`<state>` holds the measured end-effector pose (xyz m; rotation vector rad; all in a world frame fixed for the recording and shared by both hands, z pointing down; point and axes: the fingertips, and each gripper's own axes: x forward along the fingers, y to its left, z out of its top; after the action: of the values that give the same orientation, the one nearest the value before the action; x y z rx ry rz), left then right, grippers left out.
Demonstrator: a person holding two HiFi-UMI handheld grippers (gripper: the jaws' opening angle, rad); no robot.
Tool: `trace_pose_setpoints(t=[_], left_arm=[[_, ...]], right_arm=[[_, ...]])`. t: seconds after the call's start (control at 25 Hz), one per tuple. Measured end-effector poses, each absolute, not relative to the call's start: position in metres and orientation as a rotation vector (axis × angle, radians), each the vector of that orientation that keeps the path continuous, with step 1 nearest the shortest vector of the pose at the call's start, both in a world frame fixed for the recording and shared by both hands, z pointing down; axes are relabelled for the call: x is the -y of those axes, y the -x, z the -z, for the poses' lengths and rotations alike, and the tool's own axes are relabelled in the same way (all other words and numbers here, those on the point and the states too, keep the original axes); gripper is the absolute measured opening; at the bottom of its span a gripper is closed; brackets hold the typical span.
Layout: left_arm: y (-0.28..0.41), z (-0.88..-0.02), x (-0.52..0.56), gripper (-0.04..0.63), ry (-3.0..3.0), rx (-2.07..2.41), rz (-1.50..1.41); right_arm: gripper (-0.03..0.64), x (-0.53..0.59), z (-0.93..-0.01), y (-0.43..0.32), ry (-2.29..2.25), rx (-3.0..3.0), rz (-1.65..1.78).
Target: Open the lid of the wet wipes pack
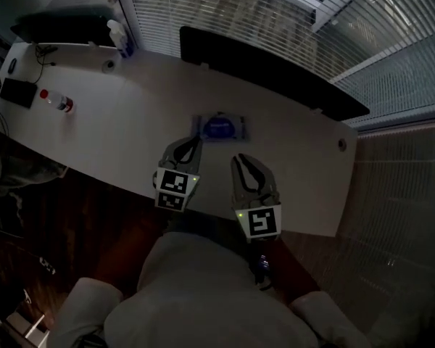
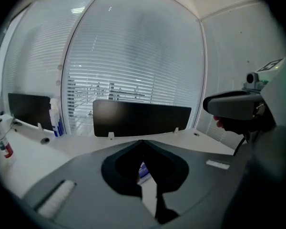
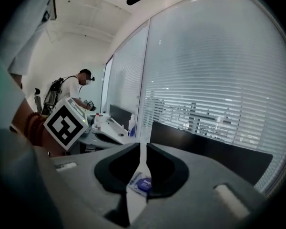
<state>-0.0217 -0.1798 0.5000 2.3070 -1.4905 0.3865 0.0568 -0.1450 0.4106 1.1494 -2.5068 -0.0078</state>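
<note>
1. The wet wipes pack (image 1: 221, 127) lies flat on the white desk (image 1: 130, 122), at the centre of the head view, its blue oval lid lying flat on top.
2. The left gripper (image 1: 198, 139) points at the pack's lower left corner; whether it touches cannot be told. Its jaws are closed tip to tip on nothing, and the pack (image 2: 143, 171) shows below them through their dark hollow.
3. The right gripper (image 1: 236, 157) sits just below the pack's lower edge, apart from it. Its jaws leave only a thin slit and hold nothing; the pack (image 3: 140, 182) shows beyond them.
4. A black partition (image 1: 275, 71) stands behind the pack.
5. A red-capped bottle (image 1: 58, 101) lies at the left.
</note>
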Motion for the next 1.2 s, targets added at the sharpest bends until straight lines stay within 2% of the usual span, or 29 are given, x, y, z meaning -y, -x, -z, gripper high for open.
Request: trace_pose_setpoints(t=[0.4, 0.64, 0.96, 1.2], left_arm=[[0.030, -0.605, 0.211, 0.002, -2.147, 1.483, -0.573], [0.031, -0.659, 0.226, 0.002, -2.069, 1.450, -0.618], [0.025, -0.702, 0.228, 0.002, -1.980, 1.384, -0.656], [0.025, -0.718, 0.228, 0.002, -1.941, 1.353, -0.688]], right_arm=[[0.043, 0.177, -0.507, -0.050, -0.947, 2.317, 0.212], [0.048, 0.191, -0.573, -0.046, -0.798, 2.155, 0.480], [0.067, 0.207, -0.648, -0.046, -0.608, 1.914, 0.744], [0.075, 0.214, -0.685, -0.046, -0.546, 1.805, 0.813]])
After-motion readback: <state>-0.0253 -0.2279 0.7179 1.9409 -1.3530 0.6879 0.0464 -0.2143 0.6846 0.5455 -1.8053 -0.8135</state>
